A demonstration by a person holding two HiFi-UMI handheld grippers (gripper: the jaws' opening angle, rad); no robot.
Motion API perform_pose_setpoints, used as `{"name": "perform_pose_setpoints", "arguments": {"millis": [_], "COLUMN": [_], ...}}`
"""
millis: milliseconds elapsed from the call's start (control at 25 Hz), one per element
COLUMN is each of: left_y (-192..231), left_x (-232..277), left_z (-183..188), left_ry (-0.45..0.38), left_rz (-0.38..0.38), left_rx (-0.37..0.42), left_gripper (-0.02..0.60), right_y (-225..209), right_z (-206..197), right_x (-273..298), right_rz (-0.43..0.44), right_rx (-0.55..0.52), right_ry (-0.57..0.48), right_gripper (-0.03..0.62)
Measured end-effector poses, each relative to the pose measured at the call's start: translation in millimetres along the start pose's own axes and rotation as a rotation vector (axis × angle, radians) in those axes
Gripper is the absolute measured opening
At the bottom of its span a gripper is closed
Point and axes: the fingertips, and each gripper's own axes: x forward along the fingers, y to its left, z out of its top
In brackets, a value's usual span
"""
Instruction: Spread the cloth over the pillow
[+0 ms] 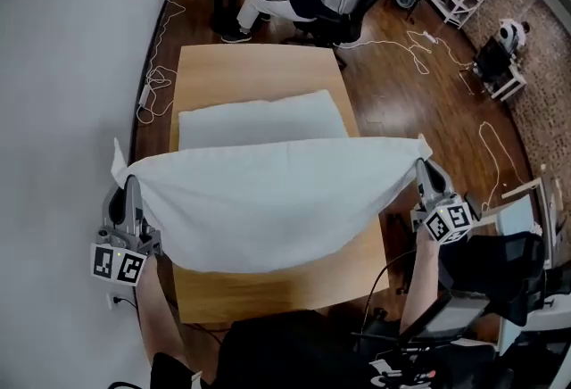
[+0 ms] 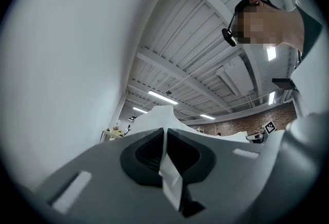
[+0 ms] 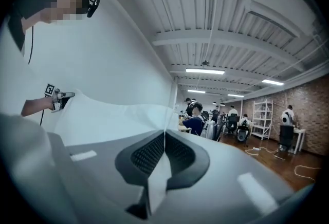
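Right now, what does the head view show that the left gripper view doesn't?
Only the head view shows the pillow lying on the wooden table, and the whole white cloth stretched between the left hand-held gripper and the right hand-held gripper. Only the left gripper view shows the ceiling lights and, up close, the left hand-held gripper's jaws shut on a corner of the cloth. Both views show the cloth, the white wall and some of the right hand-held gripper.
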Motion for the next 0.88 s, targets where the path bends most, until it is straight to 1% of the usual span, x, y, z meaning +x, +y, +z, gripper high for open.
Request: {"name": "perform_pose_setpoints", "arguments": {"millis": [160, 280, 360, 440, 520, 560, 600, 640, 680, 760, 800, 840, 880], "left_y": [9.1, 24.7, 45.2, 66.4, 74.6, 69.5, 57.4, 39.2, 16.6, -33.0, -55.3, -73.9, -88.2], "left_x": [49.4, 81.0, 100.3, 117.2, 125.7, 124.0, 118.2, 109.5, 98.8, 69.8, 50.8, 30.2, 9.9], "left_z": [-25.0, -46.0, -61.4, -79.5, -91.1, -90.0, -83.2, -71.3, -56.2, -25.2, -11.4, 2.3, 16.0], "left_ry": [0.058, 0.087, 0.072, 0.050, 0.013, -0.017, -0.048, -0.066, -0.064, -0.011, 0.028, 0.068, 0.101], "left_rz": [0.038, 0.078, 0.097, 0.121, 0.140, 0.132, 0.106, 0.061, 0.000, -0.139, -0.193, -0.224, -0.233], "left_rx": [-0.004, -0.046, -0.082, -0.115, -0.121, -0.097, -0.054, 0.013, 0.102, 0.297, 0.376, 0.436, 0.478], "left_gripper": [0.006, 0.006, 0.006, 0.006, 0.006, 0.006, 0.006, 0.006, 0.006, 0.006, 0.006, 0.006, 0.006], "right_y": [-35.8, -53.8, -59.7, -63.6, -64.6, -63.8, -61.6, -57.0, -49.3, -30.0, -20.8, -10.7, 0.5], "right_z": [-0.5, -5.5, -10.6, -25.1, -43.4, -48.5, -48.6, -42.8, -31.6, -0.2, 13.0, 21.3, 24.7], "right_x": [56.6, 101.2, 138.2, 181.2, 216.8, 224.7, 224.3, 216.5, 202.5, 162.3, 141.5, 123.7, 110.1], "right_rz": [0.016, 0.043, 0.071, 0.106, 0.140, 0.155, 0.172, 0.193, 0.219, 0.269, 0.284, 0.295, 0.302], "right_rx": [-0.008, -0.011, -0.028, -0.036, -0.011, 0.006, 0.019, 0.029, 0.039, 0.051, 0.055, 0.059, 0.063], "right_ry": [-0.022, -0.025, -0.011, 0.023, 0.052, 0.054, 0.043, 0.018, -0.019, -0.111, -0.153, -0.184, -0.204], "right_gripper": [0.008, 0.008, 0.008, 0.008, 0.008, 0.008, 0.008, 0.007, 0.008, 0.008, 0.008, 0.008, 0.008]}}
